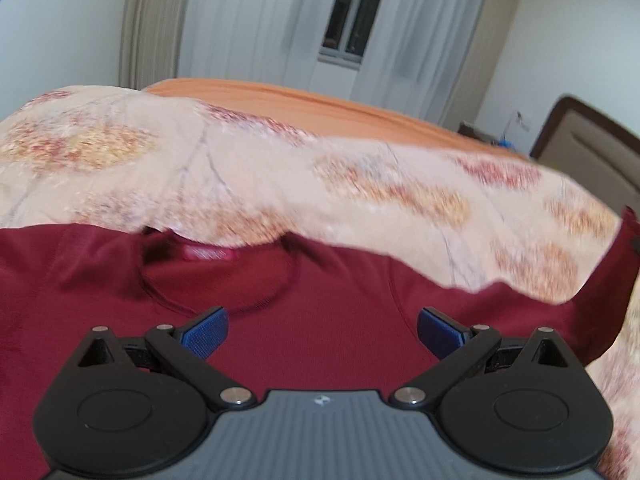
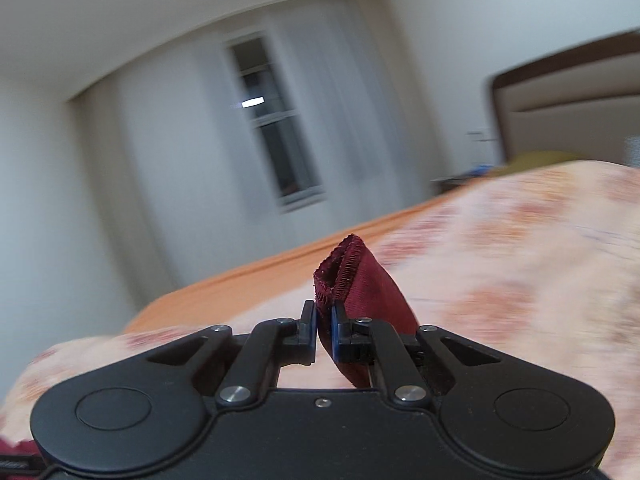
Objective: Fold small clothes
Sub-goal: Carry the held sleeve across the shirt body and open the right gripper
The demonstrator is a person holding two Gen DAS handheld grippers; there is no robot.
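Observation:
A dark red T-shirt [image 1: 328,288] lies spread on the bed, neck hole and label toward the far side, its upper edge tucked under a floral quilt. My left gripper [image 1: 322,334] hovers over the chest of the shirt, blue pads wide apart, nothing between them. In the right wrist view my right gripper [image 2: 325,320] is shut on a hemmed end of the dark red shirt [image 2: 360,288], which sticks up past the fingertips above the bed. That view is blurred.
A floral quilt [image 1: 280,172] is bunched across the bed beyond the shirt, over an orange sheet [image 1: 280,98]. A brown headboard [image 1: 592,148] stands at the right. Curtains and a window [image 1: 352,8] fill the far wall.

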